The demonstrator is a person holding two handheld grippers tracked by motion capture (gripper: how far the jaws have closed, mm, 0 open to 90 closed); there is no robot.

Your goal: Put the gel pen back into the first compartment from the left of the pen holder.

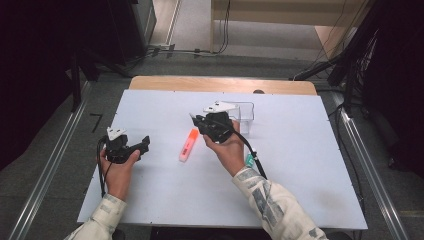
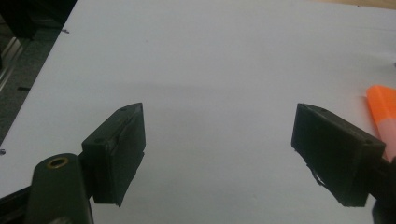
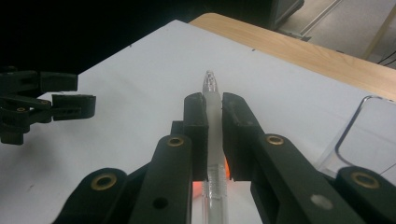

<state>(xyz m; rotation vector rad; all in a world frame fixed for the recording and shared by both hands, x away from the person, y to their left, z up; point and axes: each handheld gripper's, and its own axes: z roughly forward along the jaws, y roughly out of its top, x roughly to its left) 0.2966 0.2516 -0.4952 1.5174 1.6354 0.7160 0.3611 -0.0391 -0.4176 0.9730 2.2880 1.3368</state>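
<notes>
Clamped in the right tongs (image 3: 214, 140) was a clear plastic pen (image 3: 212, 112); left tongs (image 2: 219, 154) stood apart over the white desk (image 1: 300, 150), grey floor (image 1: 60, 165) around.

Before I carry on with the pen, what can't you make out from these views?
- Pen: lower end hidden by the right gripper in its own view; in the high view, too small to make out.
- Highlighter: cut off by the left gripper view's right edge.
- Clear box: contents unclear, partly behind the right gripper.

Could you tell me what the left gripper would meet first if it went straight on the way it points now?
Probably nothing: the left gripper looks along bare table between open fingers. The orange highlighter lies just right of that line, though depth is unclear.
</notes>
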